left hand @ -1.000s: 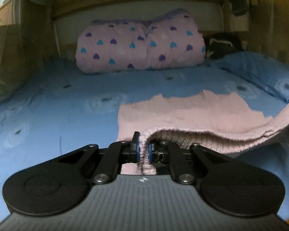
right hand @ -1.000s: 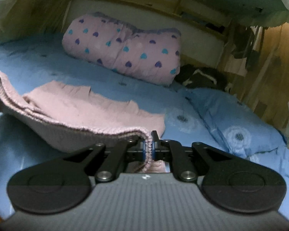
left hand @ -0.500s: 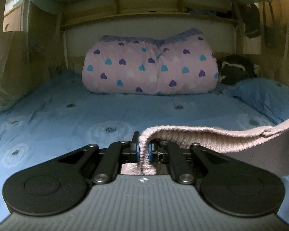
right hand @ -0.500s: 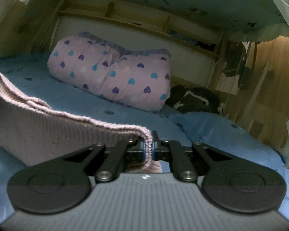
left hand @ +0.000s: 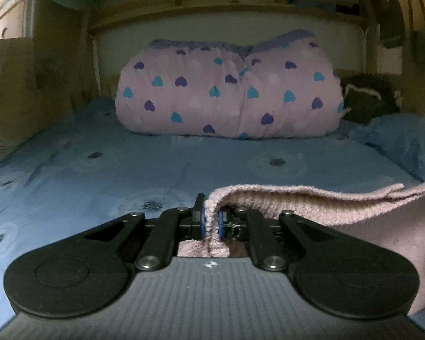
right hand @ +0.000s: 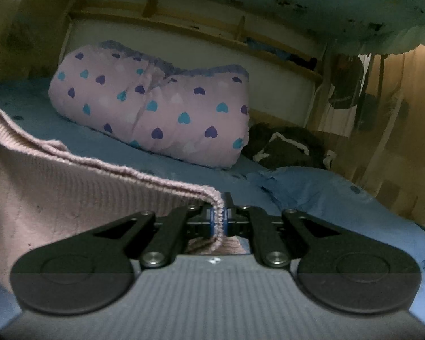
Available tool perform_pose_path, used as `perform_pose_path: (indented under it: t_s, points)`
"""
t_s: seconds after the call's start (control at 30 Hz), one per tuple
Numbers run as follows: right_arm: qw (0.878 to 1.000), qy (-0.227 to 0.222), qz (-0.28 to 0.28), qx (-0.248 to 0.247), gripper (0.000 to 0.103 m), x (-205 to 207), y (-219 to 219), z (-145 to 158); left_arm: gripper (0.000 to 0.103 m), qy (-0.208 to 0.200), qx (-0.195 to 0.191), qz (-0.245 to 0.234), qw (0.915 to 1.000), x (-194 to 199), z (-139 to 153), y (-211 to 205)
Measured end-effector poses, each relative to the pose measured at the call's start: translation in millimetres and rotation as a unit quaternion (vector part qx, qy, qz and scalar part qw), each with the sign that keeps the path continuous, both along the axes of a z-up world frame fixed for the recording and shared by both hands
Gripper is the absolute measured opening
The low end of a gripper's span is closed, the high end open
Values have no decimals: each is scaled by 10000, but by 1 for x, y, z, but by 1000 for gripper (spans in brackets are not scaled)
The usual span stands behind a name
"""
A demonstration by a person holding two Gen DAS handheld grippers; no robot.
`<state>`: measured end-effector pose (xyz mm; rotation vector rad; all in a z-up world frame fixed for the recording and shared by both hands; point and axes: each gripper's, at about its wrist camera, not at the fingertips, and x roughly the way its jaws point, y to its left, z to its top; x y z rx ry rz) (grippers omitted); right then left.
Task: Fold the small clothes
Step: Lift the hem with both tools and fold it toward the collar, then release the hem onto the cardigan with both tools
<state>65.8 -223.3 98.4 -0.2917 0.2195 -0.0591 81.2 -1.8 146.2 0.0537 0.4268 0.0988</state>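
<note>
Raised higher than a second ago, with the pink knit garment (left hand: 340,206) now hanging as a curtain. Left gripper (left hand: 211,221) pinching one top corner, right gripper (right hand: 218,221) pinching the other, both level, facing the heart-print quilt roll (left hand: 229,96). Stretched between them above the blue bed sheet (left hand: 99,170).
</note>
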Motion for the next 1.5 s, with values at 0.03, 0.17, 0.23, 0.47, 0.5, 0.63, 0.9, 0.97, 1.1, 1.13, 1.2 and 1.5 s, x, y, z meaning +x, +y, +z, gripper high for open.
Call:
perform_pose_path:
  t_s: [0.03,0.17,0.23,0.47,0.5,0.63,0.9,0.97,1.1,1.13,1.2,1.5]
  points:
    - [10000,35,-20,-22,8,9,1,-6,10,41,24,6,10000,8,-5,0]
    - [9997,238,-63,-53,8,37,1,-27,10,249,92,13,9996,45,-32,1]
    - [9992,369,-75,-114,8,51,2,-39,10,381,125,1,9992,62,-47,2]
    - [9947,995,19,-266,9,94,6,-79,11,855,208,8,9961,102,-100,8]
    - [9936,1108,24,-241,10,98,7,-85,11,940,176,6,9954,104,-106,10]
    - [9888,1448,154,-319,10,106,9,-95,21,1027,-4,52,9947,102,-122,21]
    - [9896,1413,111,236,43,104,-11,-73,60,1074,-23,61,9942,93,-100,34]
    - [9883,1466,123,409,44,103,-18,-66,65,1077,85,32,9941,89,-92,36]
    - [9833,1627,50,814,47,101,-29,-55,69,1176,89,-7,9930,85,-80,39]
    - [9815,1664,83,945,47,101,-32,-53,72,1299,72,-9,9915,87,-78,39]
    - [9768,1810,90,1144,47,102,-36,-51,73,1733,14,33,9849,97,-80,40]
    - [9628,2477,301,1039,47,100,-40,-36,75,1931,-100,-346,9805,77,-73,41]
